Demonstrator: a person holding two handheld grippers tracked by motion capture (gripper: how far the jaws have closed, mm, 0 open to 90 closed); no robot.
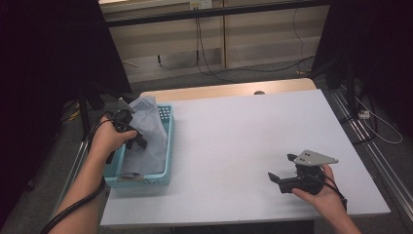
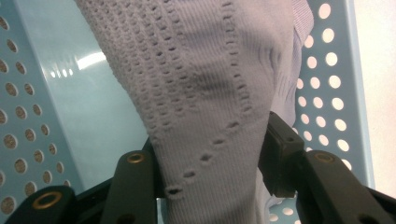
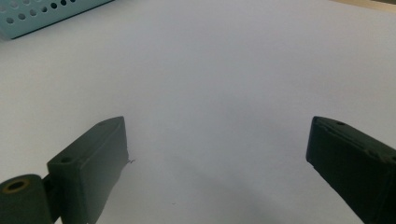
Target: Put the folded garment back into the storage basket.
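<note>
The left tongs [image 1: 130,132] are over the blue basket [image 1: 168,146] at the left edge of the white desk [image 1: 243,136]. A pale knitted cloth [image 2: 205,93] lies in the basket and runs up between the jaws. The jaws sit close on both sides of the cloth, but I cannot tell if they press it. The right tongs [image 1: 282,168] rest low over the bare desk, well apart from the basket, jaws wide with nothing between them.
</note>
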